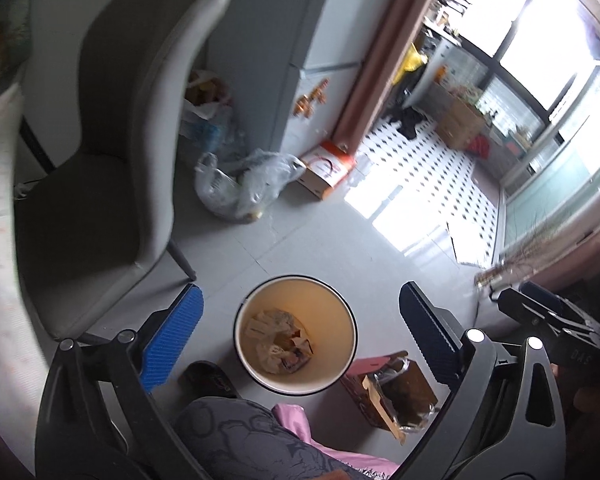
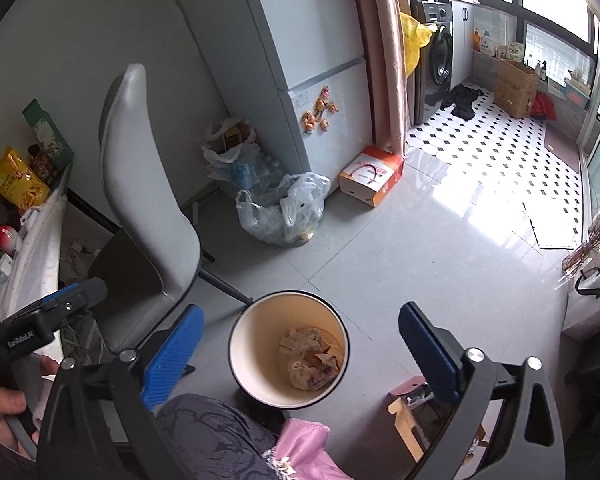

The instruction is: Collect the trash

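A round bin [image 1: 300, 300] with a cream inside and a dark rim stands on the grey floor, and crumpled wrappers and paper [image 1: 280, 340] lie at its bottom. My left gripper [image 1: 300, 292] hangs above it, its blue pads spread wide with nothing between them. In the right wrist view the same bin [image 2: 256, 332] and its trash [image 2: 312, 356] sit below my right gripper [image 2: 302, 310], which is also open and holds nothing. The left gripper's black body [image 2: 48, 312] shows at the left edge, held by a hand.
A grey chair [image 2: 148, 200] stands left of the bin. An open brown box [image 1: 396, 392] sits right of it. A person's patterned trouser leg [image 2: 204, 428] and pink cloth are near me. Plastic bags [image 2: 284, 208], an orange-white box [image 2: 372, 176] and a fridge [image 2: 300, 60] stand beyond.
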